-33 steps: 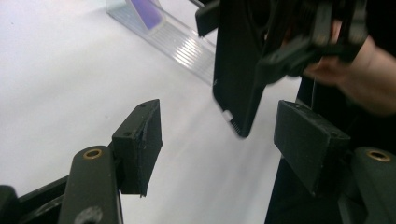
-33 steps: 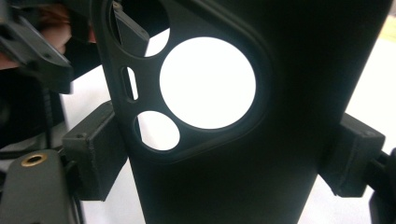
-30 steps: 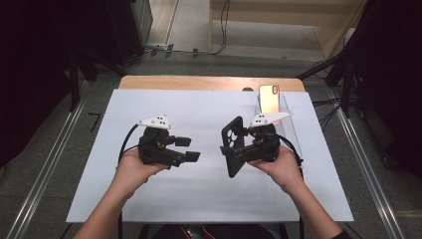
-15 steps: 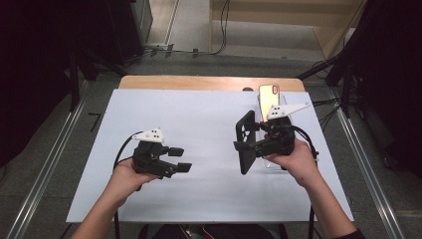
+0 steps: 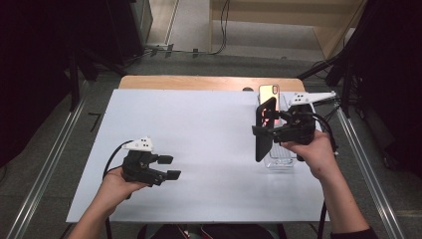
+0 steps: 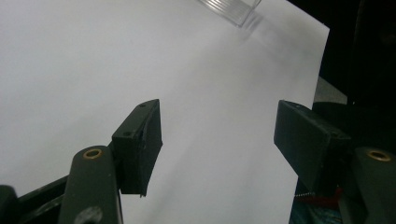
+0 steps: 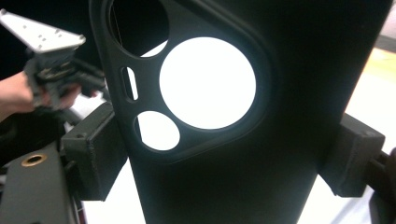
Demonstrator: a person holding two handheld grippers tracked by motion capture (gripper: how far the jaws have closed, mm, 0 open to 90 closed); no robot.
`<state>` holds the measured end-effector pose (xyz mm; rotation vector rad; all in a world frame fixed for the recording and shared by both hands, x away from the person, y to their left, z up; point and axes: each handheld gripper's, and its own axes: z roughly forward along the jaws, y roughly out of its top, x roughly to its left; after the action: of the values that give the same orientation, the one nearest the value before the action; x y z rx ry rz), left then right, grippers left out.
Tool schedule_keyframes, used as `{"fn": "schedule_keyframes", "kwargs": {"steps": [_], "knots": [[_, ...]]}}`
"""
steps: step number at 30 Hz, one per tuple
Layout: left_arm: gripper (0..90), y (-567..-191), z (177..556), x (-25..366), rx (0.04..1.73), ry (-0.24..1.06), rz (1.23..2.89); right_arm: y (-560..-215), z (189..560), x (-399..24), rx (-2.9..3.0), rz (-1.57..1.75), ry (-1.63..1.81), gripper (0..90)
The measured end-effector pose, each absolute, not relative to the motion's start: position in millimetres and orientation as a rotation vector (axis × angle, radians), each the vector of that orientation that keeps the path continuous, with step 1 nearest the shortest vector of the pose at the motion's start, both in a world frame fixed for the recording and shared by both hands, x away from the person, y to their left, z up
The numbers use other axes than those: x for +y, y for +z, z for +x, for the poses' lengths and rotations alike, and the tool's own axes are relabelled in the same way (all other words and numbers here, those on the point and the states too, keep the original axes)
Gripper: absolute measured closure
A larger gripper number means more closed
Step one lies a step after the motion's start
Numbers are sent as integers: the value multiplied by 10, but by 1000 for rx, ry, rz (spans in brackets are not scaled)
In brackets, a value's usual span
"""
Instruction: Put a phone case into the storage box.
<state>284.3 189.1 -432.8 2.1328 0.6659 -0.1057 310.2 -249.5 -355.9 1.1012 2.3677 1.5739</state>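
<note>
High view first: a black phone case (image 5: 263, 130) is held upright in the right tongs (image 5: 271, 130), over at the right side of the desk (image 5: 209, 129), kind of mid-depth. The case is clamped across its width by the two jaws. Just behind and under it, a clear plastic stand (image 5: 281, 158) can be made out on the white desk surface, and a phone (image 5: 268, 92) with a pinkish-orange glowing screen is propped upright at the stand's far end. Whether the case touches the stand can't really be told from here. The left tongs (image 5: 169, 167) are held low over the near-left part of the desk, jaws apart, nothing in them, well apart from the case.

Left gripper view: the left tongs (image 6: 217, 140) are seen spread wide with only white desk between them. A corner of the clear stand (image 6: 231, 7) is caught at the top edge, far off.

Right gripper view: the case (image 7: 261, 116) is seen up close, pinched on both sides by the pads (image 7: 95, 149) of the right tongs (image 7: 224, 154). The camera cutout with its round holes is turned toward the lens, white desk showing through. The left tongs (image 7: 56, 70) and the hand (image 7: 18, 93) holding them are seen farther off at upper left.
</note>
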Motion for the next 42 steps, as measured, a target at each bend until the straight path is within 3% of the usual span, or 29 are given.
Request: {"fn": "schedule_keyframes", "kwargs": {"steps": [23, 42], "knots": [[328, -4425, 2766, 2026, 733, -95, 2132, -3682, 3498, -2903, 1940, 1500, 1347, 133], [328, -4433, 2774, 2010, 731, -101, 2140, -4137, 4022, -2837, 1835, 1639, 1154, 132]]}}
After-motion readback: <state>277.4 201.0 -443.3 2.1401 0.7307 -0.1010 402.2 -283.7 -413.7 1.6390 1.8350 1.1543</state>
